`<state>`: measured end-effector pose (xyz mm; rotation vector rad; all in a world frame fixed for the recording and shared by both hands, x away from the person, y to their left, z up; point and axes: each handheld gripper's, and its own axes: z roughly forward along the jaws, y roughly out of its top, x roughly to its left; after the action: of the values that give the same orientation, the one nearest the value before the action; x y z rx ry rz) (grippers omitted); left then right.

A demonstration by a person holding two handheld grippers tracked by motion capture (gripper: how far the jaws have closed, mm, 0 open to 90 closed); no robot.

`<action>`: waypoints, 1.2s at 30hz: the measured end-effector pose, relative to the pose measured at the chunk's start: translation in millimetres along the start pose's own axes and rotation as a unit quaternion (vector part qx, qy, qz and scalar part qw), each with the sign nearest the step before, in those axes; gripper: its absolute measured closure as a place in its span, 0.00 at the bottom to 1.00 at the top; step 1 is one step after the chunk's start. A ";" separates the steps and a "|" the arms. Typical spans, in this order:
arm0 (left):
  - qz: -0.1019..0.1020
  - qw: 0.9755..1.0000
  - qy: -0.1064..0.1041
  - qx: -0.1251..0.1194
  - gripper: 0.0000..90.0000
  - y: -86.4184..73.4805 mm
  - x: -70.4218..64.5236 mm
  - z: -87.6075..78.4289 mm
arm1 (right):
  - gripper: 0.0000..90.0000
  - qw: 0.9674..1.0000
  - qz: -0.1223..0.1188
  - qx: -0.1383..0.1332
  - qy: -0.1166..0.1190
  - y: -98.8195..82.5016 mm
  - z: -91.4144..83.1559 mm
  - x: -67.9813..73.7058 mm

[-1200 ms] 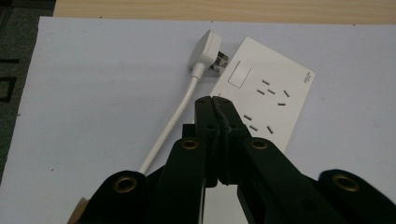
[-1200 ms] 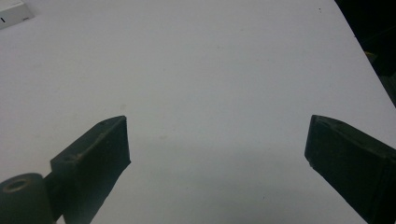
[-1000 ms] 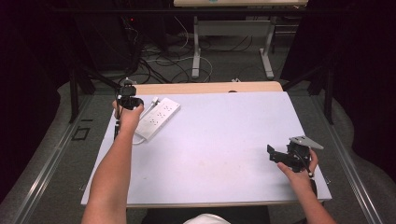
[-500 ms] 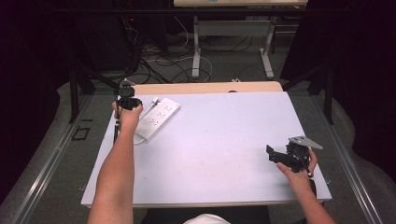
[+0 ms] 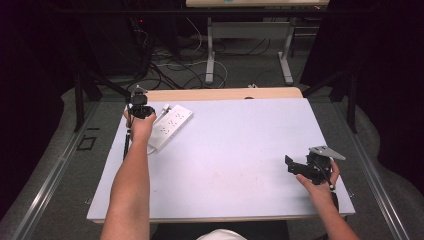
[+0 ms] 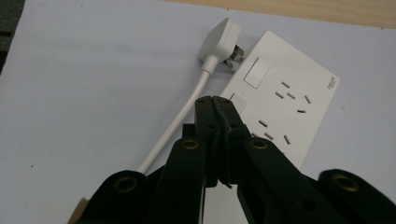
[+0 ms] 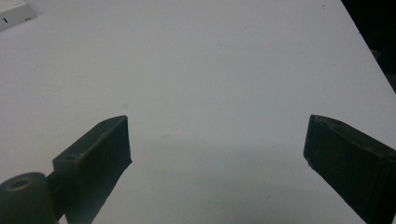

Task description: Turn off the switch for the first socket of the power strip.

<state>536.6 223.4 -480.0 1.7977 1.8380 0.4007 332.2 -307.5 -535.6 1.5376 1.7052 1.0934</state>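
A white power strip (image 5: 170, 125) lies at the back left of the table; in the left gripper view the power strip (image 6: 285, 98) shows its sockets and a switch. Its white plug (image 6: 219, 39) rests on the table beside the strip's end, with the white cord (image 6: 175, 126) running back under my jaws. My left gripper (image 6: 214, 100) is shut with nothing between its jaws, hovering over the strip's near end; from above, the left gripper (image 5: 138, 107) sits at the strip's left. My right gripper (image 7: 217, 140) stands open over bare table, at the front right (image 5: 292, 167).
The white table top (image 5: 235, 150) has a wooden strip (image 5: 225, 94) along its back edge. Beyond it, cables and a desk frame (image 5: 250, 45) stand on the floor. Dark curtains close in both sides.
My right gripper has shifted slightly left and toward the table's front. The left hand has stayed in place by the power strip.
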 end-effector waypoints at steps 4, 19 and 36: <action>-0.001 1.000 -0.002 0.004 1.00 0.0 -0.8 1.9 | 0.08 1.000 0.000 0.013 0.007 1.0 -2.1 -1.7; 0.010 1.000 0.001 0.015 1.00 -1.8 -7.1 9.8 | 0.08 1.000 0.006 0.008 0.005 1.3 -2.9 -1.7; 0.011 1.000 0.001 0.023 1.00 -4.5 -12.9 22.0 | 0.08 1.000 0.005 0.010 0.006 1.9 -4.3 -4.2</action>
<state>544.9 207.0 -498.3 1.8506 1.8452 0.3715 330.1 -312.5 -532.2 1.5564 1.7231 1.0957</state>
